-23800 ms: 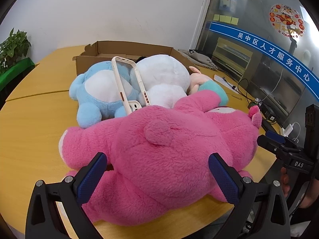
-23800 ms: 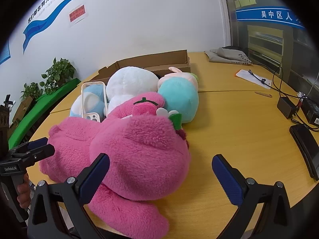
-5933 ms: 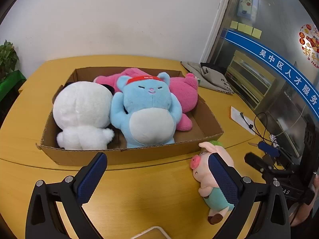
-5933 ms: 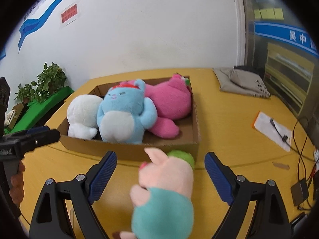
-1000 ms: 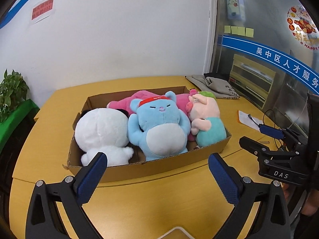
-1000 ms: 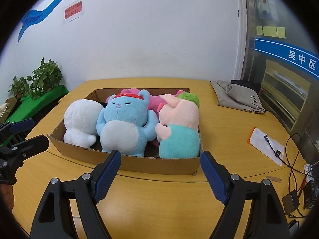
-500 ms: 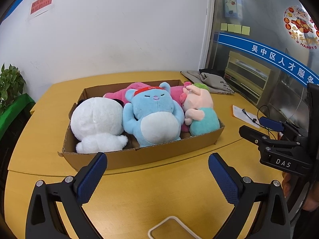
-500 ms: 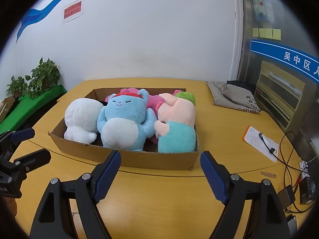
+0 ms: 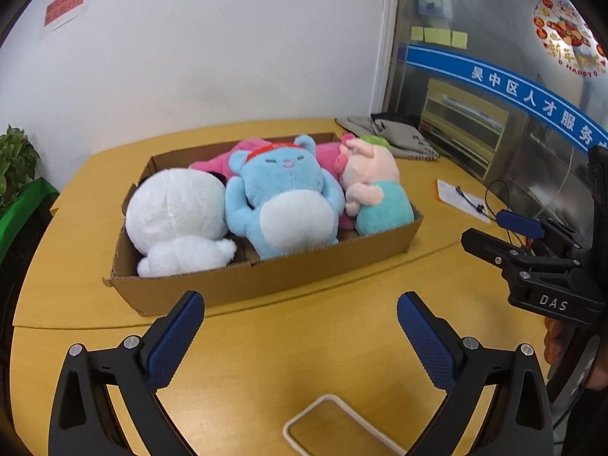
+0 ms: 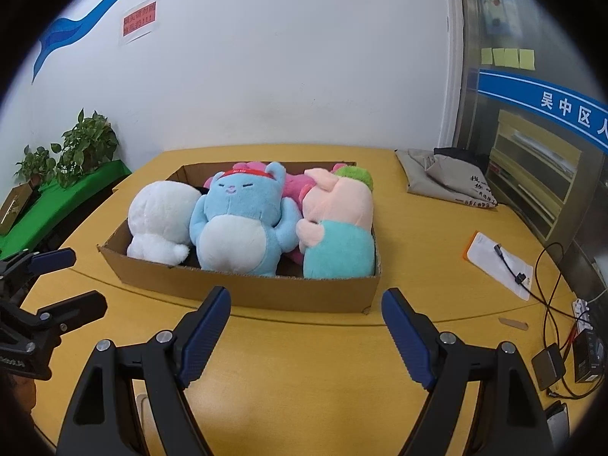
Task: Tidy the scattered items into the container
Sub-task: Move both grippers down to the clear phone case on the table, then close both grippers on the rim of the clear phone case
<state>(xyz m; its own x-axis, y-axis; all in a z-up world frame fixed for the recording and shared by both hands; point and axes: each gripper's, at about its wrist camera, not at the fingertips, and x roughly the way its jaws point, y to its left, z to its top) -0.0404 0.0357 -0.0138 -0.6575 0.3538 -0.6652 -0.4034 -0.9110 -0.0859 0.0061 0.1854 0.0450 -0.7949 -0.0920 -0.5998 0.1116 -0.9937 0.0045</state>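
Observation:
A cardboard box (image 9: 266, 277) (image 10: 304, 288) on the yellow table holds a white plush (image 9: 178, 212) (image 10: 159, 216), a blue plush (image 9: 285, 197) (image 10: 243, 220), a pink plush (image 9: 228, 159) (image 10: 296, 186) behind, and a pig plush in teal (image 9: 376, 193) (image 10: 338, 228) at the right end. A white phone case (image 9: 342, 425) lies on the table just under my left gripper (image 9: 300, 338). My left gripper is open and empty, near the box's front wall. My right gripper (image 10: 304, 326) is open and empty, also in front of the box.
A grey bag (image 10: 448, 178) lies at the back right. A paper packet with a cable (image 10: 497, 262), more cables and chargers (image 10: 562, 357) sit along the right edge. Potted plants (image 10: 76, 152) stand to the left, off the table.
Both grippers have drawn back slightly from the box, and the phone case has come further into the left wrist view. The plush toys have not moved.

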